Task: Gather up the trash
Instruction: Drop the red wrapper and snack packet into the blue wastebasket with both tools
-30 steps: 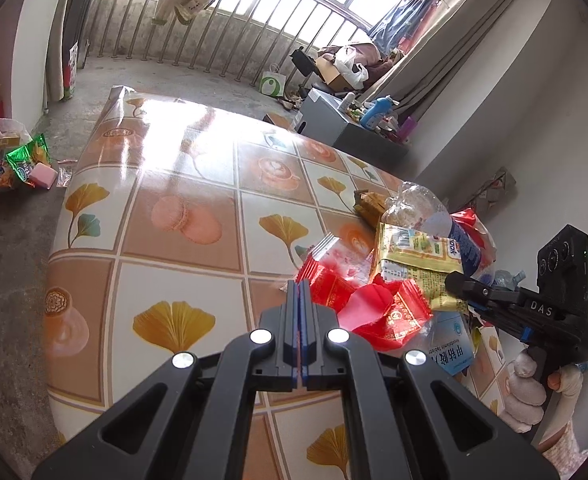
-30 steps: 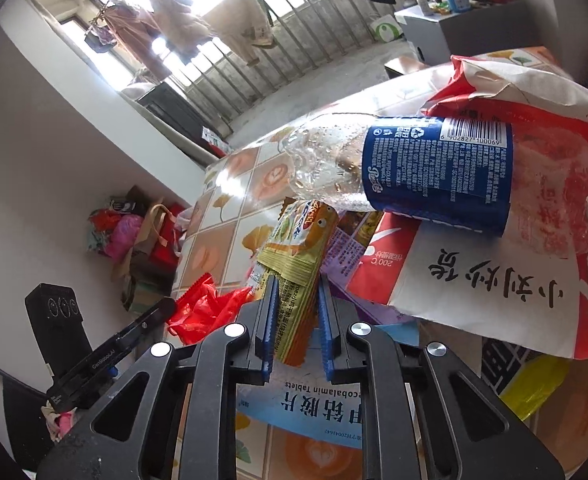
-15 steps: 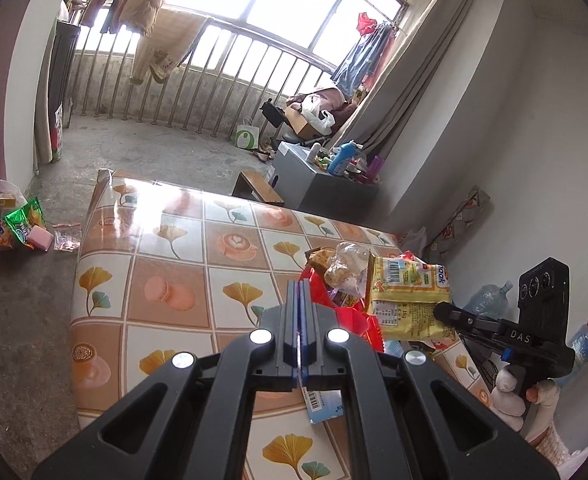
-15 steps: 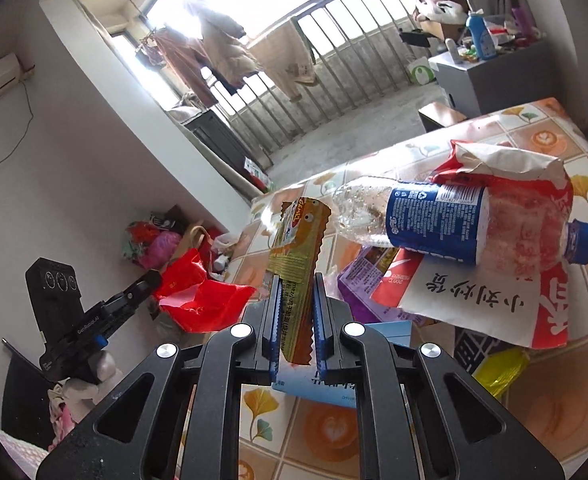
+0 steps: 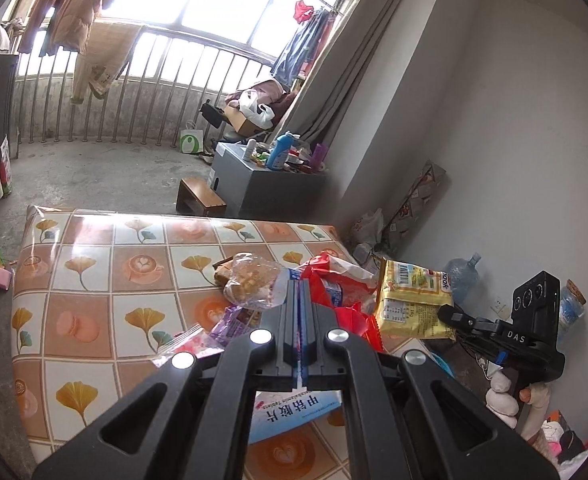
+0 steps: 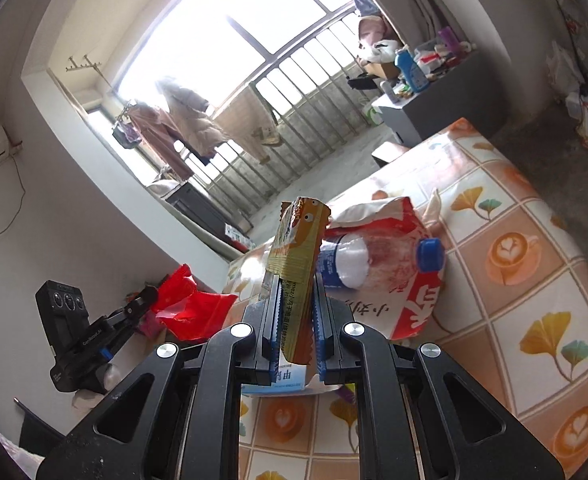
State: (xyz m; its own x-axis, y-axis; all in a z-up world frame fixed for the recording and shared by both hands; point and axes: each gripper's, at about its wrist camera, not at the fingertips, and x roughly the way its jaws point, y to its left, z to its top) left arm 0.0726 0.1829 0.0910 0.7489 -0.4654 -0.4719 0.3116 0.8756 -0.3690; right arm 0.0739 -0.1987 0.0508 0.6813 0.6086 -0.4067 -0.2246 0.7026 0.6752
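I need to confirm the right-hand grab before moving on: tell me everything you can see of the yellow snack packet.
The yellow snack packet is a flat, crinkly foil-like wrapper with orange-brown print, a barcode and serrated end seams. It stands roughly upright, clamped near its lower end in the right tongs, both pads pressing its faces. It hangs clear of the tabletop pile, in front of the blue-capped plastic bottle; apart from the tongs, nothing visibly touches it.

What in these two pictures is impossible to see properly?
- Left wrist view: the left gripper covers its own grip on the red wrapper.
- Left wrist view: the blue-and-white box is half hidden behind the gripper body.
- Right wrist view: the yellow packet hides part of the bottle.
- Both views: no bin for the trash shows.
- Right wrist view: the window glare washes out anything outside.
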